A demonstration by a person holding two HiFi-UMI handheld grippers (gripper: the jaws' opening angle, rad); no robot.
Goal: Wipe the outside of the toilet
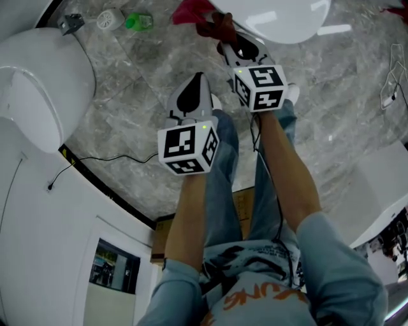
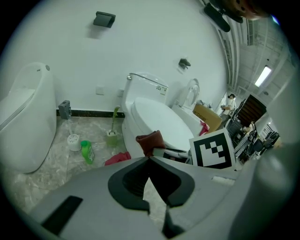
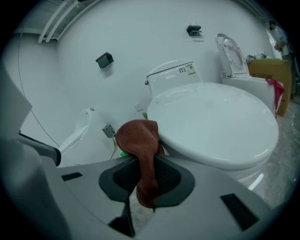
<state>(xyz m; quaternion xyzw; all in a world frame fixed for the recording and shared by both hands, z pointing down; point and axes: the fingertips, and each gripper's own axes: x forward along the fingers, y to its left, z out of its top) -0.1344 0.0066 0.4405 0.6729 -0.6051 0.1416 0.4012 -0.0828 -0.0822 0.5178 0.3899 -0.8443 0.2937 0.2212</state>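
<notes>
The white toilet stands at the top of the head view with its lid down. My right gripper is shut on a brown cloth, which bunches above the jaws and hangs down between them. The cloth sits just below the front left rim of the toilet seat; I cannot tell whether it touches. My left gripper hangs lower and to the left, above the floor, its jaws shut with nothing between them. From the left gripper view I see the toilet and the brown cloth ahead.
A red rag, a green bottle and a white brush holder lie on the grey marble floor left of the toilet. Another white fixture stands at the left. A cardboard box sits behind the toilet's right side.
</notes>
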